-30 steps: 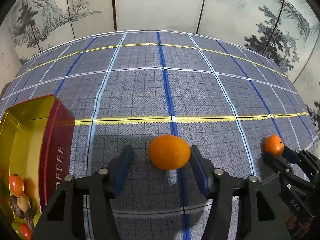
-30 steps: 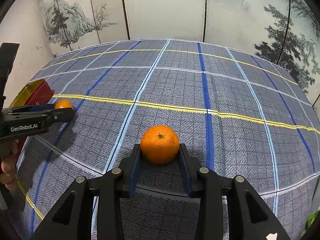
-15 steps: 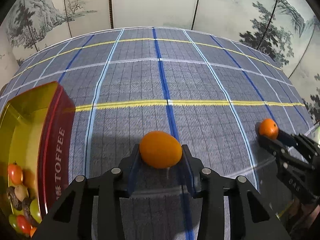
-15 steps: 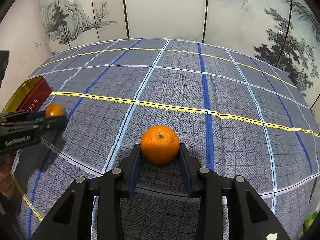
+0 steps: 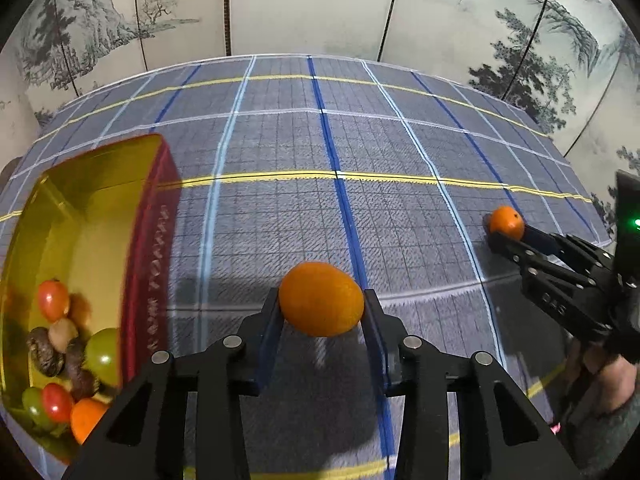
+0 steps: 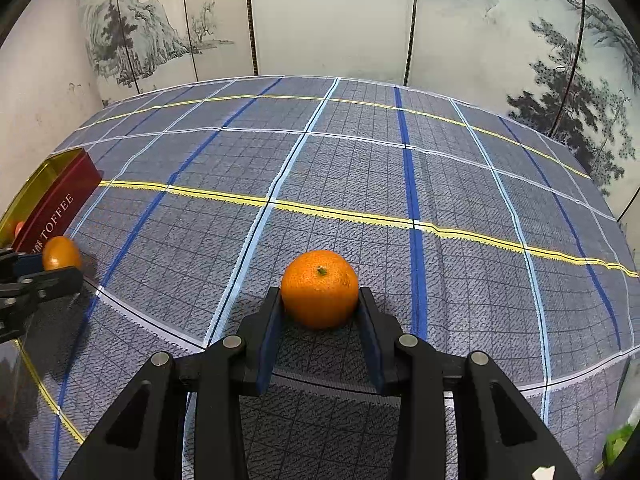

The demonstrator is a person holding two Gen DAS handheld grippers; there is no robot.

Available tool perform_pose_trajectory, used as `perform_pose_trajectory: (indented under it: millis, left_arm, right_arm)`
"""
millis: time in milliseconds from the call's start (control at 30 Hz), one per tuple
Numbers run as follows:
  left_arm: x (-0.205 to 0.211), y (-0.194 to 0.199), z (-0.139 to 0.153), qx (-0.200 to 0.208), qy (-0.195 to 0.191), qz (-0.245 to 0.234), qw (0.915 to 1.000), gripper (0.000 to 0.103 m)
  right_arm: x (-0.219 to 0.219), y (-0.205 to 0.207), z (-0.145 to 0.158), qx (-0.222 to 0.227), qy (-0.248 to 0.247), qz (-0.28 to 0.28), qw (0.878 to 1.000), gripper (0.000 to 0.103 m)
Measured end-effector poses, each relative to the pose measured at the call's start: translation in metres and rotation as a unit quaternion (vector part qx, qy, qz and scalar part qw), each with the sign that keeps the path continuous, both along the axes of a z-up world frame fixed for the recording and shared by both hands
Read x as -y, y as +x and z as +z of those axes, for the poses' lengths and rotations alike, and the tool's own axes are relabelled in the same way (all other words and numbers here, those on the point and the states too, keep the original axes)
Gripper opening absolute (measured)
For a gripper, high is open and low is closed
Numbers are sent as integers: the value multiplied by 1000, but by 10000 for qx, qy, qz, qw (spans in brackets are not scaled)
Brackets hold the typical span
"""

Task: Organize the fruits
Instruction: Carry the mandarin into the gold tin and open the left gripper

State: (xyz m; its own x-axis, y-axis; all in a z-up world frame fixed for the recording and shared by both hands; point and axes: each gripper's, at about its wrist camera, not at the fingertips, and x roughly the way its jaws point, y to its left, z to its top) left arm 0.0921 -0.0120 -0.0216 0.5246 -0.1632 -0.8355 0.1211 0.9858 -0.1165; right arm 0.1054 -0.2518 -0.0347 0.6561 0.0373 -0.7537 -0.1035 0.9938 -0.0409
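My left gripper is shut on a smooth orange fruit and holds it above the plaid cloth, right of the red toffee tin. The tin's gold inside holds several small fruits: red and green tomatoes, brown pieces and an orange one. My right gripper is shut on a mandarin with a green stem scar. The left wrist view shows the right gripper at the right with its mandarin. The right wrist view shows the left gripper at the left edge, next to the tin.
A blue-grey plaid cloth with yellow and blue lines covers the table. A painted folding screen stands behind it. Something green lies at the lower right edge of the right wrist view.
My left gripper closed on the orange fruit, lifted it and moved left toward the tin. The right gripper kept its hold on the mandarin and barely moved.
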Motion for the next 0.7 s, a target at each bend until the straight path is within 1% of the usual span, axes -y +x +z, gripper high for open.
perform_pose_trajectory:
  millis: [67, 133, 300, 500, 700]
  left_arm:
    - [-4, -5, 6, 42, 14, 39, 10000, 40]
    - [-13, -13, 15, 79, -59, 62, 9999, 40]
    - [-32, -24, 31, 176, -19, 146, 9997, 40]
    - [-73, -38, 47, 312, -18, 448, 9985, 40]
    - [-118, -46, 48, 301, 98, 794, 9963, 40]
  right_arm:
    - [0, 0, 0, 0, -2, 0, 10000, 35]
    - [0, 0, 0, 1, -3, -1, 10000, 34]
    - [0, 0, 0, 1, -7, 0, 10000, 35]
    - [0, 0, 0, 1, -8, 0, 10000, 35]
    - [0, 0, 0, 0, -8, 0, 10000, 35]
